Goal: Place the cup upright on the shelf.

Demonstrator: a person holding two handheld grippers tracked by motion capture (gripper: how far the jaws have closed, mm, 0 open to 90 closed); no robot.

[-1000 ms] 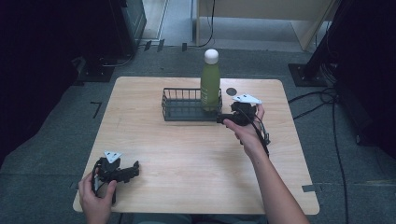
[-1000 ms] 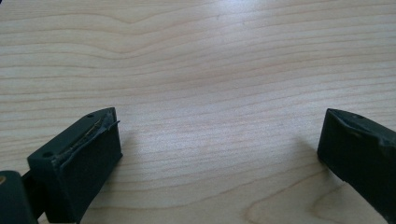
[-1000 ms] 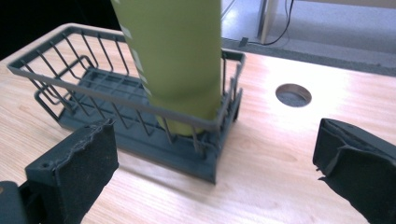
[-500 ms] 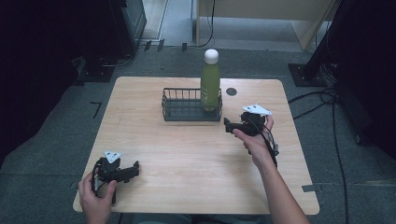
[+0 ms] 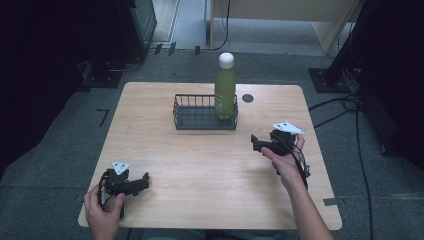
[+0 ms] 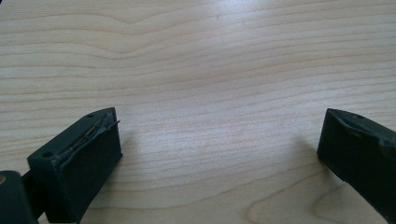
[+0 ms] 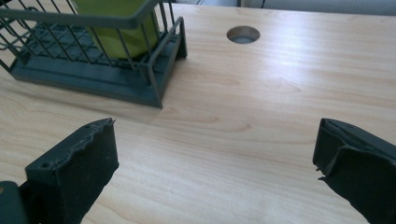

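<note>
No text, label, brand or number can be read anywhere; the green bottle [image 5: 225,92] shows no legible print.

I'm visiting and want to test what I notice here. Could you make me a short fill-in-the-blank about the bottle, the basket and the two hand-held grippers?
1. The green bottle stands upright inside the wire ____.
2. The bottle's cap is ____ in colour.
3. The right gripper has its jaws ____, with nothing between them.
4. The left gripper looks down on bare ____ tabletop.

Missing words: basket; white; open; wooden
</note>
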